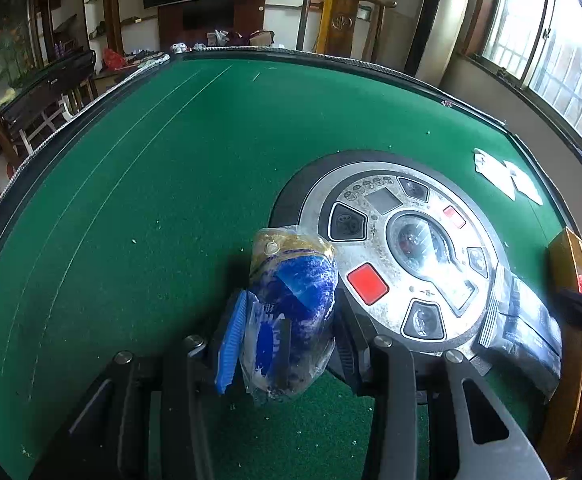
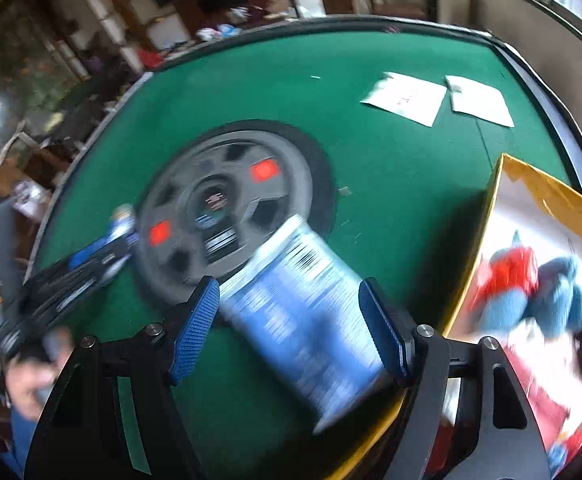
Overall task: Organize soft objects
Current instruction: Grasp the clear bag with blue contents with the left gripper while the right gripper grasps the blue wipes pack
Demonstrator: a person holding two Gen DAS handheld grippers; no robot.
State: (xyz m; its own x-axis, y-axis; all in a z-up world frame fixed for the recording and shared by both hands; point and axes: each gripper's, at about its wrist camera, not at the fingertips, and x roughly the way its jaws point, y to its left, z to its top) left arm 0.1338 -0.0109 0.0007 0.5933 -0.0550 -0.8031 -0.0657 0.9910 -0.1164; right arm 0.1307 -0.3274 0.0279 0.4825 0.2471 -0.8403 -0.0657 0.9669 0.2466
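Observation:
My left gripper [image 1: 287, 336] is shut on a blue and gold plastic-wrapped soft packet [image 1: 295, 268], which stands up between the pads just above the green felt table [image 1: 151, 200]. A blue and white flat packet [image 2: 303, 320] lies slanted across the table between the round panel and the box. It is also visible in the left wrist view as a grey packet [image 1: 523, 336]. My right gripper [image 2: 289, 292] is open around it, with a gap on the left side. The picture is blurred, so contact on the right pad is unclear.
A round silver control panel [image 1: 403, 256] with red buttons sits in the table's middle. A cardboard box [image 2: 487, 216] at the right holds red and blue plush toys [image 2: 511, 276]. Two white papers [image 2: 407, 98] lie at the far right. A hand [image 2: 31, 372] holds the left gripper.

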